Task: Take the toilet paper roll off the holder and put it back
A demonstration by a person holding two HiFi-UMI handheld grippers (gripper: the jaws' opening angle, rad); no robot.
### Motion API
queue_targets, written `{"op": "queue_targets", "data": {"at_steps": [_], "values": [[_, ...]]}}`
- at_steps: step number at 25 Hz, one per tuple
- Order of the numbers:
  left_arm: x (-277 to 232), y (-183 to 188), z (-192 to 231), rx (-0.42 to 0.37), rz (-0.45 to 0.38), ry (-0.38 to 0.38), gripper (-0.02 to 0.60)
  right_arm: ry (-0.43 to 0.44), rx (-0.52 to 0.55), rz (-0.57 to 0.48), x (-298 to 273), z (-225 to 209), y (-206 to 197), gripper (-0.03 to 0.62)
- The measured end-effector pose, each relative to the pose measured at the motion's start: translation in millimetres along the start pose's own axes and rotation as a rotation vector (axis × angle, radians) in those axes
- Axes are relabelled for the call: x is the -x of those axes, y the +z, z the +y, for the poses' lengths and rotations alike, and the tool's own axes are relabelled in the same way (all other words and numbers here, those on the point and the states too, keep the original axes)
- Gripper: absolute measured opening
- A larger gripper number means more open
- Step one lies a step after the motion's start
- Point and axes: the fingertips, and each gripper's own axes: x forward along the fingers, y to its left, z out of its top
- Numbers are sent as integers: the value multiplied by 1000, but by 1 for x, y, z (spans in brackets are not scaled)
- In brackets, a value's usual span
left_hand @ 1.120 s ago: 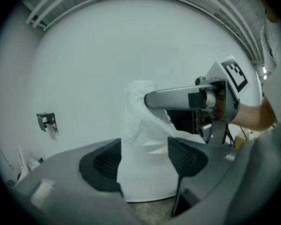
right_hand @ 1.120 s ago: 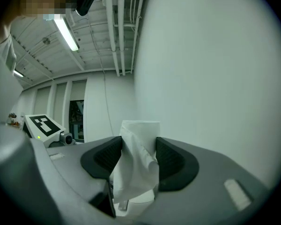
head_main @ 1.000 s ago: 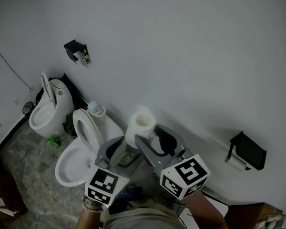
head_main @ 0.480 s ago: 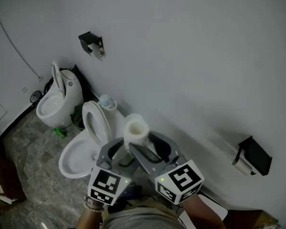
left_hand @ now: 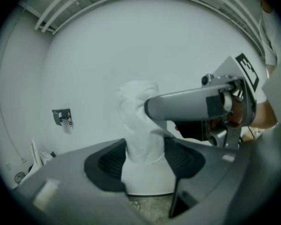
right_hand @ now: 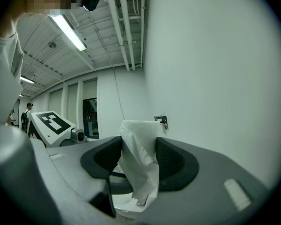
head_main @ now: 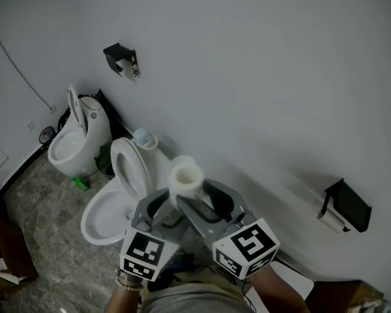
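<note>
A white toilet paper roll point(head_main: 184, 175) stands upright in the air in front of the wall, with a loose sheet hanging down. My right gripper point(head_main: 199, 195) is shut on it, and its pads press the roll's point(right_hand: 139, 135) sides in the right gripper view. My left gripper point(head_main: 169, 205) reaches in from the left; its jaws have just been closing. Its pads now meet both sides of the lower part of the roll point(left_hand: 140, 139). One right jaw point(left_hand: 196, 104) crosses in front of the roll there.
A black holder point(head_main: 344, 205) with a paper roll under it hangs on the wall at the right. A second black holder point(head_main: 120, 59) is on the wall at upper left. Two white toilets point(head_main: 114, 201) point(head_main: 72, 145) stand below on the marbled floor point(head_main: 39, 207).
Both grippers and the roll have sunk a little and drawn nearer to me. The left jaws have narrowed around the roll's lower part.
</note>
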Motion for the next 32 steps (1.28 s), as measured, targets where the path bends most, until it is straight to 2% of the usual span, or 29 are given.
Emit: {"op": "queue_targets", "data": {"at_steps": [4, 10, 21, 27, 32], "values": [[-1, 8, -7, -14, -14, -33, 250, -40, 5, -12, 8, -6, 7, 235], [-8, 17, -23, -20, -32, -87, 244, -169, 35, -40, 38, -40, 25, 236], [-29, 41, -51, -10, -98, -185, 164, -500, 100, -112, 139, -117, 67, 235], [-43, 45, -78, -31, -42, -257, 112, -679, 147, -126, 207, -151, 82, 235], [-58, 50, -102, -33, -96, -327, 68, -819, 178, -127, 261, -171, 89, 235]]}}
